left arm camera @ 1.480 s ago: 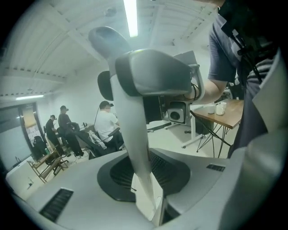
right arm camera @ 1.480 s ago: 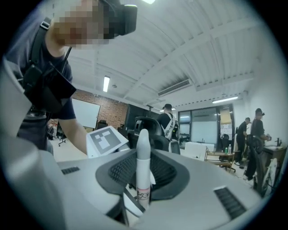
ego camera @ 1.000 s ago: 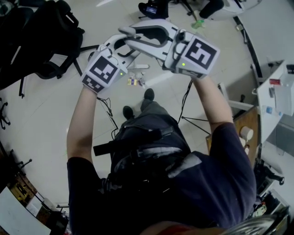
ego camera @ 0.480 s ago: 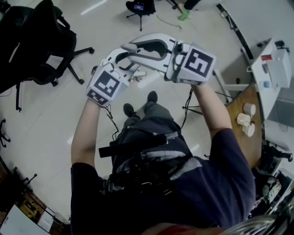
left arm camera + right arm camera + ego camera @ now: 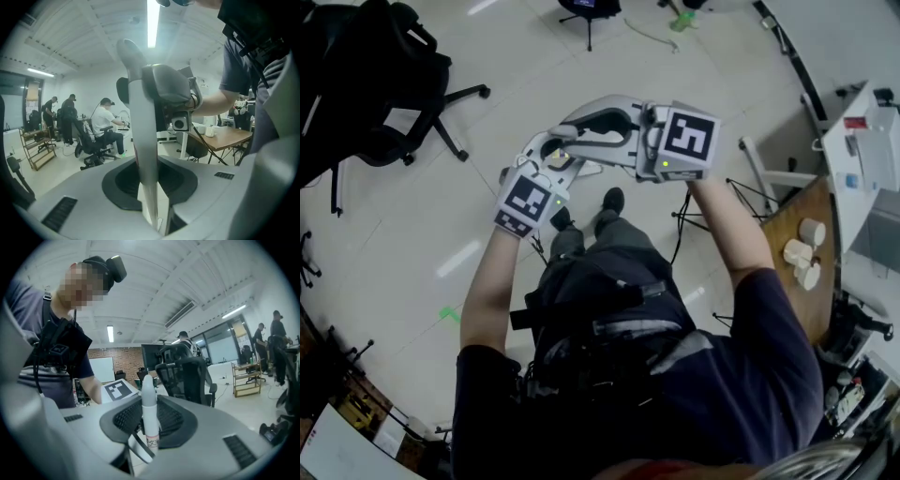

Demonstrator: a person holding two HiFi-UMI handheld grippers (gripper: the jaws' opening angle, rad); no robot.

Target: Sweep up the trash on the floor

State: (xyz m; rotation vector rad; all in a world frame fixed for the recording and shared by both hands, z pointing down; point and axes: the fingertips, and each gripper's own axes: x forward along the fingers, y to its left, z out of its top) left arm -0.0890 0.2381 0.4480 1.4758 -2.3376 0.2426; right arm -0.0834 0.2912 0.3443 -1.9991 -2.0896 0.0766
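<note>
My left gripper is in front of my waist, above my shoes. It is shut on a thick white handle that runs upright between its jaws, which have just been closing a little on it. My right gripper reaches across from the right, just beyond the left one. It is shut on a thin white stick with a rounded top. The lower ends of both handles are hidden by the grippers. No trash shows on the floor near my feet.
Black office chairs stand at the far left, and another chair base at the top. At the right is a wooden table with white cups, with a tripod beside it. Seated people are across the room.
Both grippers have dropped and come closer to my body, still holding their handles. The small litter seen by my shoes a second ago is now behind the grippers.
</note>
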